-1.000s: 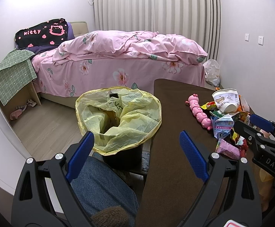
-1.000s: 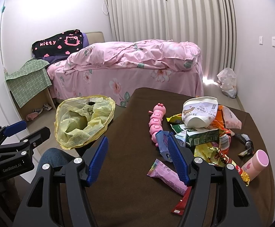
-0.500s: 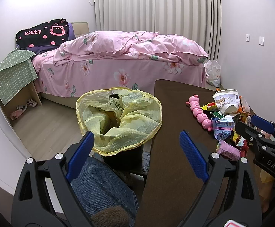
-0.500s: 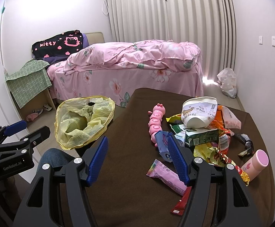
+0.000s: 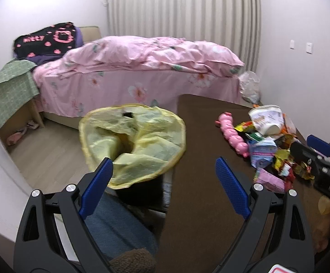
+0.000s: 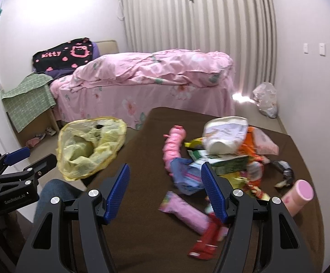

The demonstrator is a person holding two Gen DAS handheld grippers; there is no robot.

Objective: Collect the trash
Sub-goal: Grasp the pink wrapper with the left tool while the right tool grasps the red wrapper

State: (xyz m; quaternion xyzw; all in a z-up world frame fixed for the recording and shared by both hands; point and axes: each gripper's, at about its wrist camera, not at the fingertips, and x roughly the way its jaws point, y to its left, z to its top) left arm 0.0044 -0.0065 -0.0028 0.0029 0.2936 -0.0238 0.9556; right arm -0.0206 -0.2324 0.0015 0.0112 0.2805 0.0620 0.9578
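Bedroom, pink bed (image 6: 156,79), brown table (image 6: 142,159) strewn with wrappers (image 6: 228,166)

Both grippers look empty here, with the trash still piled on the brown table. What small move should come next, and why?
Probably ease the right gripper forward and down onto the pink wrapper. Its jaws stand open and empty, that wrapper lies nearest and apart from the pile, and the yellow-lined bin sits open to the left.
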